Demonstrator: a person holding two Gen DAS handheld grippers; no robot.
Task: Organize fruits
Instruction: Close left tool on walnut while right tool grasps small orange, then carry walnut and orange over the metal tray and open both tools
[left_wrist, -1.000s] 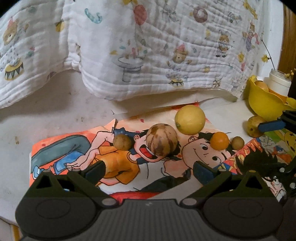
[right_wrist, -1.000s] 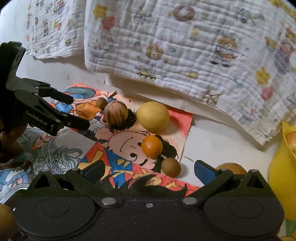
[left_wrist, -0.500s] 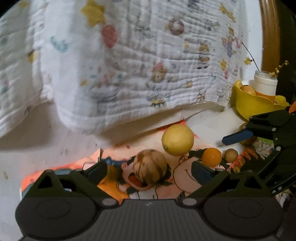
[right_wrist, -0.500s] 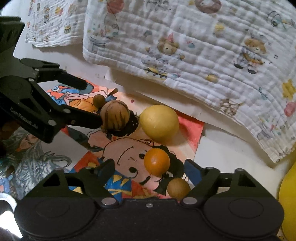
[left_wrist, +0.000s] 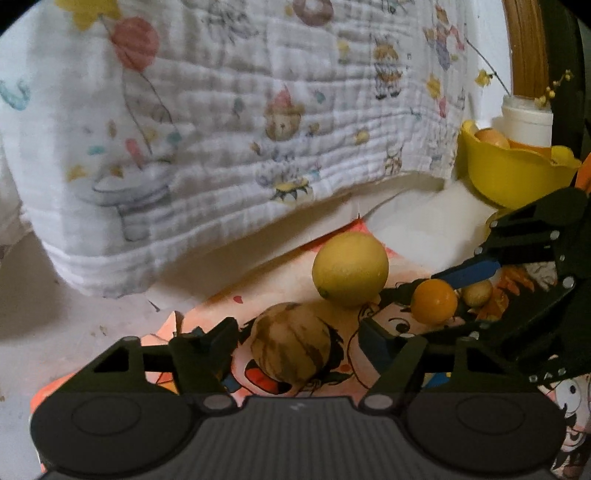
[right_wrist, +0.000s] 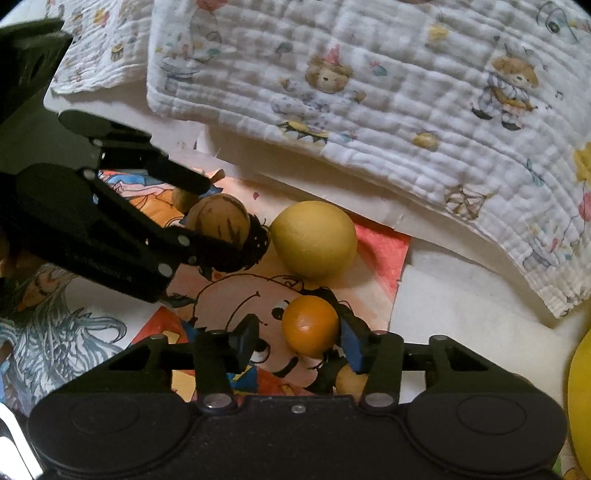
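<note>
A brown striped round fruit (left_wrist: 290, 342) lies on a cartoon poster between the open fingers of my left gripper (left_wrist: 299, 338); it also shows in the right wrist view (right_wrist: 218, 220). A small orange fruit (right_wrist: 310, 326) sits between the open fingers of my right gripper (right_wrist: 299, 341), touching the right finger; it also shows in the left wrist view (left_wrist: 434, 301). A yellow lemon (left_wrist: 350, 268) lies behind both, seen too in the right wrist view (right_wrist: 314, 239). A yellow bowl (left_wrist: 513, 173) with fruit stands at the right.
A small tan fruit (left_wrist: 477, 292) lies by the orange one. Another small brown fruit (right_wrist: 183, 198) sits behind the striped one. A white printed blanket (left_wrist: 229, 122) hangs behind the poster (right_wrist: 236, 288). A white jar (left_wrist: 526, 122) stands behind the bowl.
Both grippers have moved forward and down. The striped fruit now lies between the left fingers and the orange fruit between the right fingers, which have narrowed.
</note>
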